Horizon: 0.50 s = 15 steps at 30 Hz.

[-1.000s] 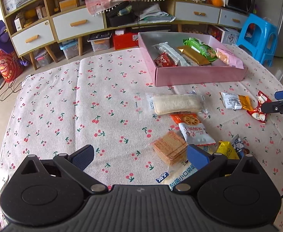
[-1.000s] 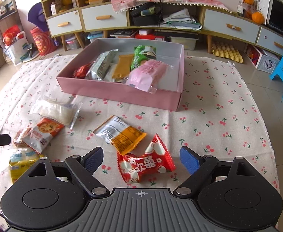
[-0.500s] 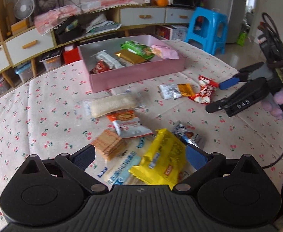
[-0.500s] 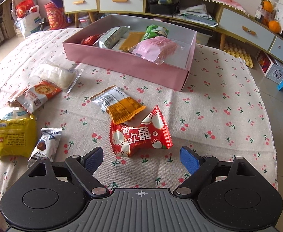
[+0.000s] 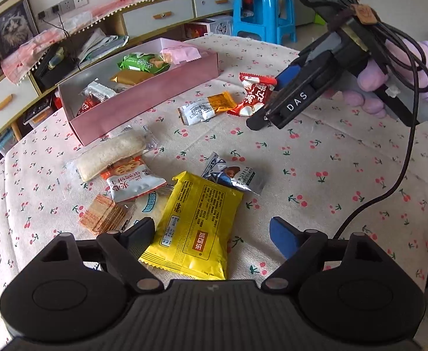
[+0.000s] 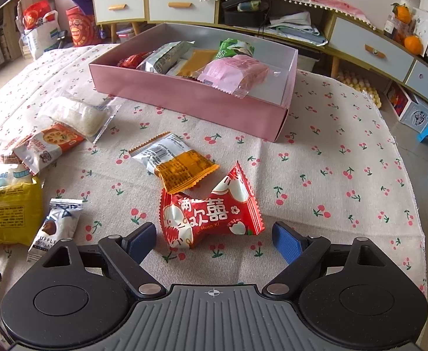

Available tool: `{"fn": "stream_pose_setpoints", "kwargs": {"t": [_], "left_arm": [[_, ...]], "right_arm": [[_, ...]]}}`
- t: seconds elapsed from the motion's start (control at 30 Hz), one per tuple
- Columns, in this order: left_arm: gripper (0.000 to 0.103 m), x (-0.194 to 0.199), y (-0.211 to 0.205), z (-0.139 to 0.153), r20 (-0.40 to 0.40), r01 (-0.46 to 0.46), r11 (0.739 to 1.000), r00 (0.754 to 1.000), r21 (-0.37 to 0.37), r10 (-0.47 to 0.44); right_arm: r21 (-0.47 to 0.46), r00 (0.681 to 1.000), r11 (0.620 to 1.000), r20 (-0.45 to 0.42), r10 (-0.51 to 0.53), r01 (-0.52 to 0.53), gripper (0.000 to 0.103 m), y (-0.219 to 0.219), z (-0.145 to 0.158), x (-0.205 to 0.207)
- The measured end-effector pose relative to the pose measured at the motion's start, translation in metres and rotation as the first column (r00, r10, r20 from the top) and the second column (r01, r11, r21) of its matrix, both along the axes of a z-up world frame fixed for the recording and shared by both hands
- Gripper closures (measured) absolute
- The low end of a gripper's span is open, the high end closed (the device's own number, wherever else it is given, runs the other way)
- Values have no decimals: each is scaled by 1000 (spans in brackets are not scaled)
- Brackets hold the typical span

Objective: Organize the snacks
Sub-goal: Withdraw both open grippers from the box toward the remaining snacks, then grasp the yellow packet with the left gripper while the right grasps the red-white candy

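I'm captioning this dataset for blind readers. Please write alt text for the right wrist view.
The open right tool frames a red snack packet lying on a cherry-print tablecloth. Beyond it sits a pink box holding several snacks; more packets lie scattered at left.

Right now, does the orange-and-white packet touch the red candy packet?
Touching. In the right wrist view, the orange-and-white packet has its lower edge overlapping the top of the red candy packet.

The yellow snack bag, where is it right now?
In the left wrist view, the yellow snack bag lies on the cherry tablecloth between the open left tongs, beside the truffle chocolate packet. The right wrist view shows it at far left.
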<state>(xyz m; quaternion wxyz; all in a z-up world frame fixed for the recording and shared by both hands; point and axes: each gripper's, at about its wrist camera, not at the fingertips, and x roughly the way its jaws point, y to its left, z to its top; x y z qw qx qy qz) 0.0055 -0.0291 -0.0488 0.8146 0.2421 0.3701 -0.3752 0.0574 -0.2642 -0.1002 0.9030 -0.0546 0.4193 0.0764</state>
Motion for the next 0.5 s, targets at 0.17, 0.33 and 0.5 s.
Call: {"fn": "stream_pose_setpoints", "kwargs": {"t": [0.17,0.33,0.5], "left_arm": [[27,1,-1,-4,20,-20,999,1000,27,20],[35,2,-1,-2,29,-37,999,999,28,36],[48,7,3,1,9,-73,997,997,5,73]], "right_arm": [[15,1000,1000,10,-16,16,15,0,-1,2],[17,999,999,26,-31,31,15,-1,-2,3],[16,999,1000,44,-26,25,18,1,1,2]]}}
